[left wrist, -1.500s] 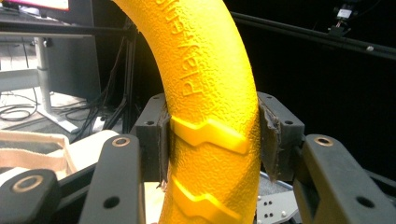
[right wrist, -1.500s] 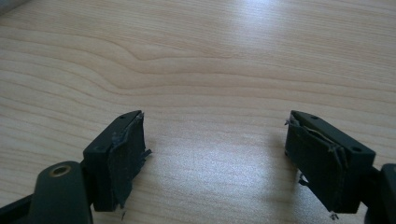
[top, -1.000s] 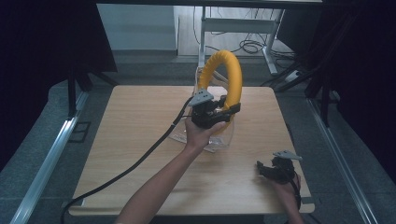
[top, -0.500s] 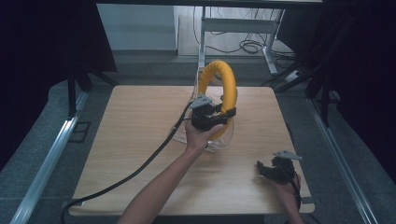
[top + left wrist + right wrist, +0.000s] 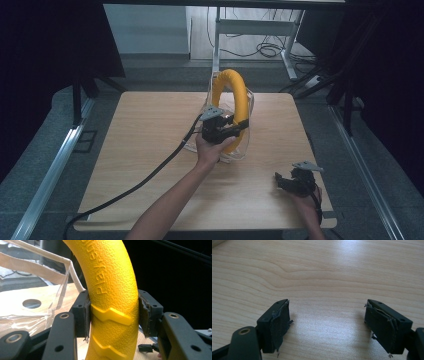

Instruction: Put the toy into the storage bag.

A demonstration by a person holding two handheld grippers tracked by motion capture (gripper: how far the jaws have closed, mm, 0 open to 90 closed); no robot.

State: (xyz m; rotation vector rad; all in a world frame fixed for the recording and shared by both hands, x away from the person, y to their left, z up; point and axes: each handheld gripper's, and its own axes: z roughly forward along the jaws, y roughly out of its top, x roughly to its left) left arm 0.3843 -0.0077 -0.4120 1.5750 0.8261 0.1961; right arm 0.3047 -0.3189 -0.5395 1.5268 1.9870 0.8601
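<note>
A yellow textured ring (image 5: 234, 85) stands upright in the mouth of a clear plastic bag (image 5: 248, 102) at the middle of the wooden table (image 5: 135, 145). My left gripper (image 5: 235, 131) is shut on the ring's lower part. In the left gripper view both pads touch the sides of the ring (image 5: 112, 290), and the jaws have just eased open a little with the ring still between them. The bag (image 5: 35, 315), with its white trim, lies to the left behind. My right gripper (image 5: 281, 181) rests near the table's front right corner. Its jaws are open over bare wood (image 5: 327, 325).
The left gripper's black cable (image 5: 150, 175) trails across the table to its front left corner. Metal rails run along the floor on both sides of the table. A desk frame (image 5: 250, 30) and loose cables stand beyond the far edge.
My left hand has sunk with the ring, which now sits lower in the bag. The right gripper has stayed where it was.
</note>
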